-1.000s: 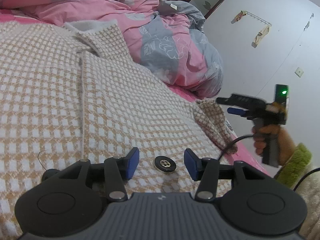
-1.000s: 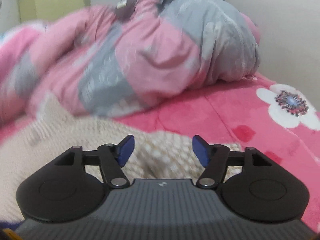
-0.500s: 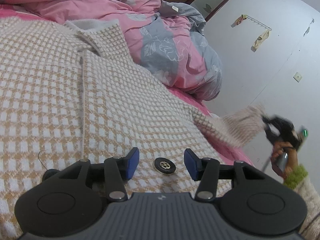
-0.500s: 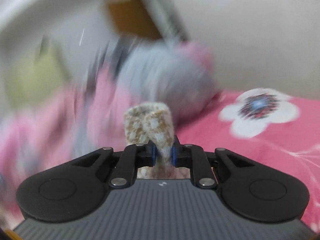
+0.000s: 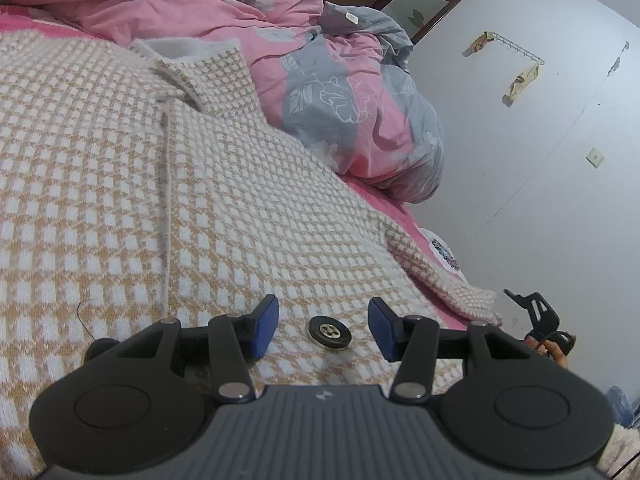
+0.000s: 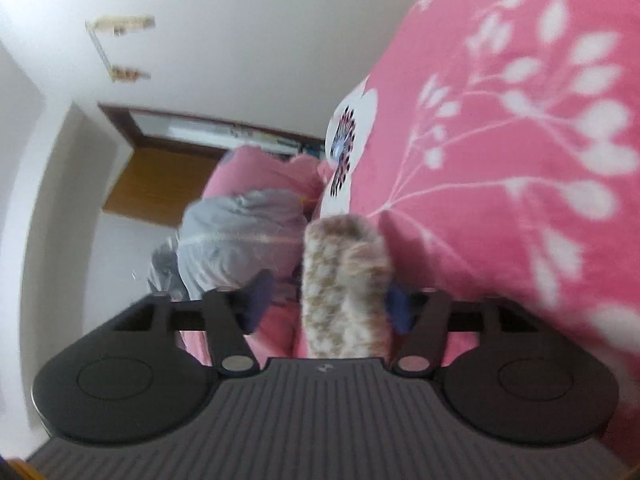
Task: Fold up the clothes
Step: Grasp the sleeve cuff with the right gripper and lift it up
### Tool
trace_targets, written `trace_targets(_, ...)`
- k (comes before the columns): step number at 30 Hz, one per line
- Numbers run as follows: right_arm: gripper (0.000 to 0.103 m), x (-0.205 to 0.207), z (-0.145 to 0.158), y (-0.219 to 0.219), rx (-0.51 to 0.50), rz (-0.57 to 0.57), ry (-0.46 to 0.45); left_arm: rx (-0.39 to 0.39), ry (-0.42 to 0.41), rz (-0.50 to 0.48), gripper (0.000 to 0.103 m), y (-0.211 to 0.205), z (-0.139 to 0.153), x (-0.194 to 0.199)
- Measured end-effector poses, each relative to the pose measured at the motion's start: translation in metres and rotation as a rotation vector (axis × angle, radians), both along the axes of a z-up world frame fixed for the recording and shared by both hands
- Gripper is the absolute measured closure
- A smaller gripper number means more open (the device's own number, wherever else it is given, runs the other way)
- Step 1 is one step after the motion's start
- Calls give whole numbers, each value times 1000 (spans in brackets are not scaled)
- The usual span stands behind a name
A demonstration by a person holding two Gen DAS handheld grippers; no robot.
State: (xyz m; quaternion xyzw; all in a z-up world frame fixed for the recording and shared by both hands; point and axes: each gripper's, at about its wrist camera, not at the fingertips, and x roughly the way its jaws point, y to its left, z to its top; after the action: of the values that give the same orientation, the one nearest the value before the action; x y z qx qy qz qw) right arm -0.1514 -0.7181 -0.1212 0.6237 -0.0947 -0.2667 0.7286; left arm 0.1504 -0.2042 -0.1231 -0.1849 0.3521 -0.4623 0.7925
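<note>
A tan-and-white checked knit cardigan (image 5: 200, 200) lies spread over the bed. My left gripper (image 5: 322, 326) hovers low over its front, open, with a black button (image 5: 330, 331) on the cloth between the blue pads. The cardigan's sleeve (image 5: 440, 272) stretches out to the right, and its cuff (image 5: 480, 300) lies near the bed edge. My right gripper (image 6: 328, 304) is rolled on its side and its jaws are opening. The fuzzy cuff (image 6: 344, 280) still lies between them; the left pad (image 6: 260, 300) stands apart from it. The left wrist view shows the right gripper (image 5: 536, 312) just beyond the cuff.
A bunched pink and grey duvet (image 5: 340, 92) is heaped at the head of the bed. The pink floral sheet (image 6: 500, 120) shows beside the sleeve. A white wall with a hook rail (image 5: 520, 52) runs along the right. A hand (image 5: 554, 350) holds the right gripper.
The right gripper shut on the sleeve cuff, drew the sleeve out to the right and down while rolling over, and its jaws now stand apart. The left gripper stayed put.
</note>
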Motion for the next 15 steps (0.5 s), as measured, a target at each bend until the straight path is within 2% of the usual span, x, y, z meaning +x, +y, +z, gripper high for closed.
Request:
trace_targets(2,37,11,7,-2,-11,25,71,-1,1,0,52,0,0,0)
trace_targets(4,43,22,13,-3,-21,36,152,-1,2,-1,52,0,0,0)
trace_targets(6,73,31,21,-3,-31,37,276,-2,2,-1,52,0,0,0)
trace_targets(8,83,37,32,-3,-41,43,347,-3,3,-2,52,1,0,0)
trace_targets(11,86,44,58,2,-93,49,337,-3,4,-2,52,0,0,0)
trace_targets(15,88,80,126,16,-263,140,323,-8,7,-3,52,1,0,0)
